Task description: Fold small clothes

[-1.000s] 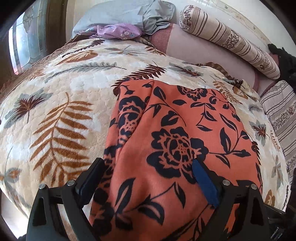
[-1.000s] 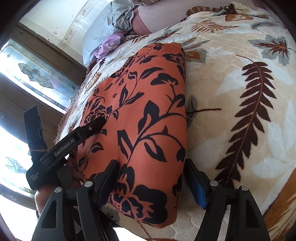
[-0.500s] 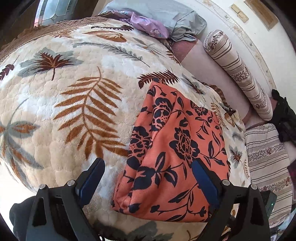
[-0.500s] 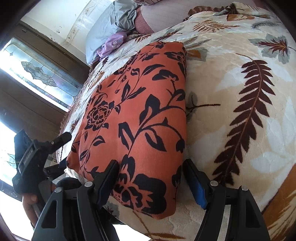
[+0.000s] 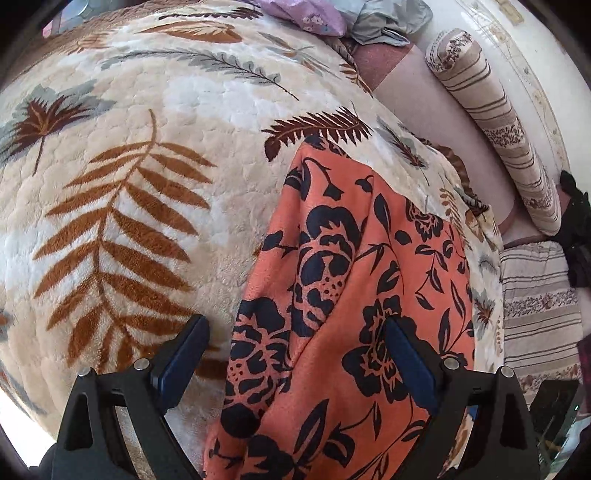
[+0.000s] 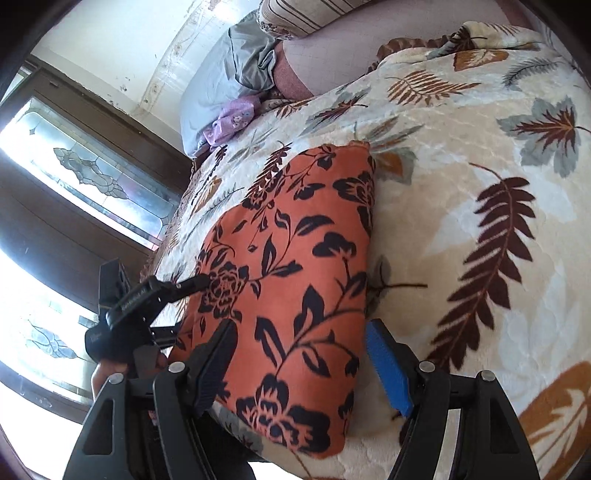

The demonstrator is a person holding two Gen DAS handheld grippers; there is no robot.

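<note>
Garment: the orange cloth with black flowers lies on the bed's leaf-print blanket, filling the lower centre-right of the left wrist view and the centre of the right wrist view. It looks folded over at least once, a thick oblong with a rounded fold along its right side in the right wrist view.

Left tool: fingers wide apart, straddling the near left edge of the cloth; one finger sits over the blanket, the other over the print. Nothing is pinched. In the right wrist view it appears at the left middle of the frame, its tip at the cloth's left border.

Right tool: fingers apart, one on each side of the near right corner of the cloth, gripping nothing.

Step in hand: judged to be lining up on the near edge before another fold, or checking the one just made; I cannot tell which.

Next move calls for: both tools to lower and close on the near edge at matching points, taking all layers, then carry it evenly toward the far edge at the top of the cloth.

Other things: a grey and lilac heap and a striped bolster lie in the upper right, well apart.
</note>
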